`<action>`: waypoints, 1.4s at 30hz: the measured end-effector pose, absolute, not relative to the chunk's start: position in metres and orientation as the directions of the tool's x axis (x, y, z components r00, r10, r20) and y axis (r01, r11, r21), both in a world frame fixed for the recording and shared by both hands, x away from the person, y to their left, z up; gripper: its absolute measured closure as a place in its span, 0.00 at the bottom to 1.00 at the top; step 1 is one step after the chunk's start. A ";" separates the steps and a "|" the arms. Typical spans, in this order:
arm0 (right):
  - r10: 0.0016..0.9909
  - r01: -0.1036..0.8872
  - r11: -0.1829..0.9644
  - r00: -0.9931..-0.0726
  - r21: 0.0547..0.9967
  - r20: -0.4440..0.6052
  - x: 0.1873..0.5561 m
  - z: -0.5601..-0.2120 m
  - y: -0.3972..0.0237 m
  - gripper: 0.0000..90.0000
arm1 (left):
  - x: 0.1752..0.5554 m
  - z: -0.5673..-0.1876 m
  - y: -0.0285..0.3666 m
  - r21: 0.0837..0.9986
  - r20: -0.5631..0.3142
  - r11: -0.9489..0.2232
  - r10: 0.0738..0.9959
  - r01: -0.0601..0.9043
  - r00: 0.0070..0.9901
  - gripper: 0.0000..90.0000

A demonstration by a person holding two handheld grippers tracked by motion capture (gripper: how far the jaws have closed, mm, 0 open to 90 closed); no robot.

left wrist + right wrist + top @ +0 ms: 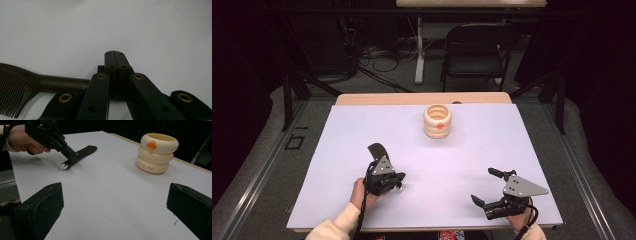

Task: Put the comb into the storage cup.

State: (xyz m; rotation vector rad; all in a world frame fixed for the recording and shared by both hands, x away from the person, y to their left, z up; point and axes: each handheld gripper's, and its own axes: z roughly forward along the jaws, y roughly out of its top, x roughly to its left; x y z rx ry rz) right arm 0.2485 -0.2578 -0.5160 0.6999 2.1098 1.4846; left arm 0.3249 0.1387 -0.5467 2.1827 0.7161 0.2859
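The left hand-held gripper (384, 181) is clamped on the handle of the comb (37, 81) lying flat on the table (472, 150), likely light, stiff and slippery; the right hand-held gripper (487, 187) gapes, holding nothing.

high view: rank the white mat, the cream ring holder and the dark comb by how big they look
1. white mat, by far the largest; it covers most of the table.
2. cream ring holder, standing at the far side.
3. dark comb: its visible part looks smaller, but the left hand-held gripper covers its handle, so this place is unsure.
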 end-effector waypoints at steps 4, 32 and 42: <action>0.647 0.144 0.277 -0.759 0.950 -0.073 0.249 -0.516 -0.259 0.00 | 0.325 -0.547 0.138 0.744 -0.037 -0.531 0.574 0.406 0.818 1.00; 0.643 0.142 0.283 -0.762 0.949 -0.078 0.249 -0.516 -0.259 0.00 | 0.321 -0.546 0.145 0.690 -0.025 -0.586 0.567 0.424 0.824 1.00; 0.643 0.144 0.284 -0.762 0.948 -0.078 0.249 -0.516 -0.259 0.00 | 0.317 -0.544 0.151 0.674 -0.027 -0.592 0.579 0.442 0.815 1.00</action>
